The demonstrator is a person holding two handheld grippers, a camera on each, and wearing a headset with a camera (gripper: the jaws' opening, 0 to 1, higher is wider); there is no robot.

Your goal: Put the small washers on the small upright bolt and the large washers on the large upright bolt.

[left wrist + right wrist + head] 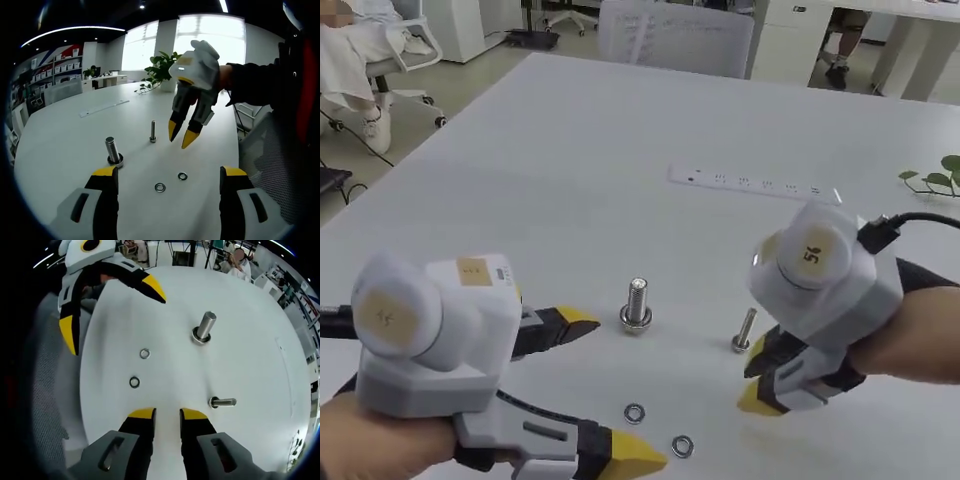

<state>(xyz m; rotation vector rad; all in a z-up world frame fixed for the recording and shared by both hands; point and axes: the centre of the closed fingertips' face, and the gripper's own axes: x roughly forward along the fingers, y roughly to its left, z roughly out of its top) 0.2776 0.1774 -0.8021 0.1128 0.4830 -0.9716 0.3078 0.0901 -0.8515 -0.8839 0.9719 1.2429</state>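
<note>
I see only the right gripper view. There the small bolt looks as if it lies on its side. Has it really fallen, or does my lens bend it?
Observer: It stands. The left gripper view shows the small bolt upright on the table.
Operator: Good. Do my tips touch the table?
Observer: No. In that same view the right gripper hangs in the air, tips pointing down, just beside the small bolt.
Operator: Where does the left gripper aim?
Observer: Its own view shows the left gripper open, with the nearer washer and the farther washer lying on the table ahead, in the gap between its jaws.
</note>
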